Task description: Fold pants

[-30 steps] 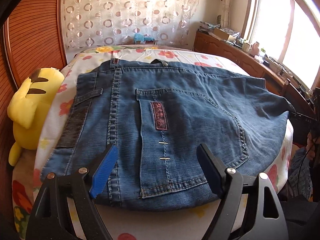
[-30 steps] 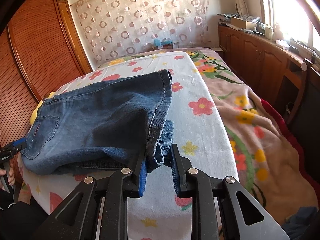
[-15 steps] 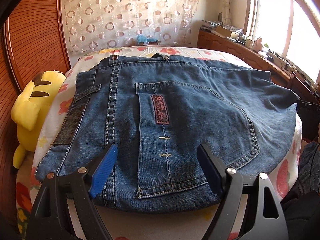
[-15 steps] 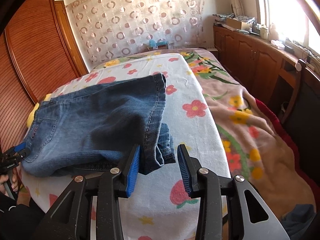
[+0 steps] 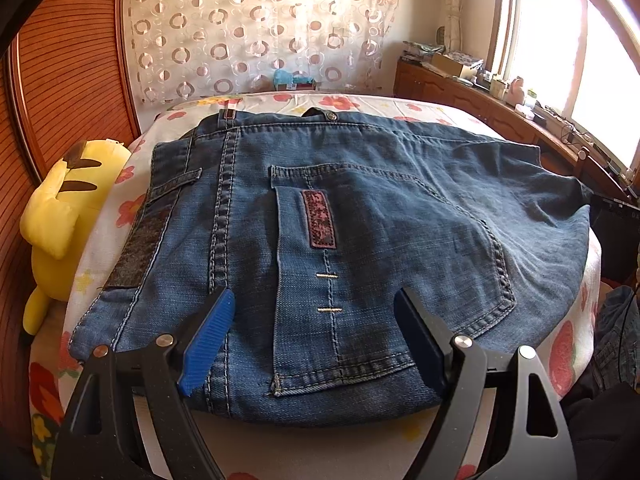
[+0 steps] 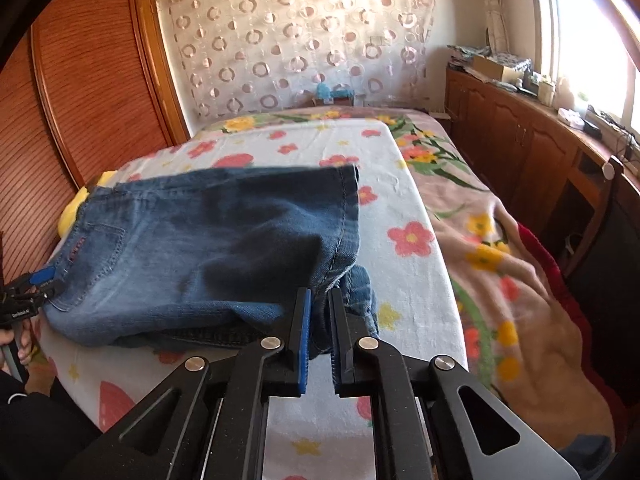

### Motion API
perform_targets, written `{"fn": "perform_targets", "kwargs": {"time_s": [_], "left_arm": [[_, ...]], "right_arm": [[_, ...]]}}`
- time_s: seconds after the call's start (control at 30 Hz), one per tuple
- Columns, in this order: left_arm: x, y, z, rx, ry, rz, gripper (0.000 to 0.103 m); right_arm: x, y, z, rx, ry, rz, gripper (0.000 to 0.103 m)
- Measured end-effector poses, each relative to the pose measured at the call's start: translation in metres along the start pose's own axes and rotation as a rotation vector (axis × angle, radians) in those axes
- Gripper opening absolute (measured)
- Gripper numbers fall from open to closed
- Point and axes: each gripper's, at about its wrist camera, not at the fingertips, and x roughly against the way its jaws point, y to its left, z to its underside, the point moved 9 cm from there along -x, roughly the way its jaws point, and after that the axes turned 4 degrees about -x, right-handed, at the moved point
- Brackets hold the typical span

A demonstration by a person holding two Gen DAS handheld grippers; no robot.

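Note:
Blue jeans (image 5: 360, 240) lie folded on the flowered bed, back pocket up, with the waistband at the far side in the left wrist view. My left gripper (image 5: 316, 296) hovers open over the near edge of the seat, its blue pads straddling the pocket without pressing on it. In the right wrist view the jeans (image 6: 200, 248) stretch to the left, and my right gripper (image 6: 319, 292) is shut on the hemmed leg end at their near right corner. The left gripper (image 6: 36, 280) shows at the far left end of the jeans, held by a hand.
A yellow plush toy (image 5: 60, 216) sits between the bed's left side and the wooden wardrobe (image 5: 60, 80). The white flowered sheet (image 6: 320, 140) runs on beyond the jeans, and a pink floral blanket (image 6: 500, 260) lies to its right. Wooden cabinets (image 6: 520, 140) stand under the window.
The right gripper's jaws opened wider around the leg hem half a second ago and have now shut on the denim. The left gripper has stayed open in place.

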Motion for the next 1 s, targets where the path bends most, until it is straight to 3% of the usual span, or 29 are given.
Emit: {"fn": "perform_targets", "kwargs": {"time_s": [0.23,0.6,0.73,0.9,0.93,1.0], "left_arm": [[0.008,0.0,-0.005,0.058,-0.005,0.048,0.082],[0.037,0.008,-0.018,0.054,-0.068,0.035,0.082],[0.042,0.012,-0.02,0.061,-0.078,0.034,0.082],[0.041,0.013,-0.019,0.064,-0.078,0.036,0.082],[0.041,0.013,-0.019,0.066,-0.076,0.039,0.082],[0.041,0.011,-0.018,0.068,-0.074,0.046,0.082]], "right_arm": [[0.018,0.03,-0.03,0.052,-0.073,-0.094,0.003],[0.034,0.131,-0.072,0.231,-0.146,-0.284,0.001],[0.029,0.146,-0.08,0.266,-0.153,-0.281,0.001],[0.012,0.122,-0.076,0.213,-0.134,-0.201,0.001],[0.009,0.109,-0.072,0.197,-0.129,-0.166,0.004],[0.004,0.091,-0.065,0.173,-0.118,-0.097,0.027]]}}
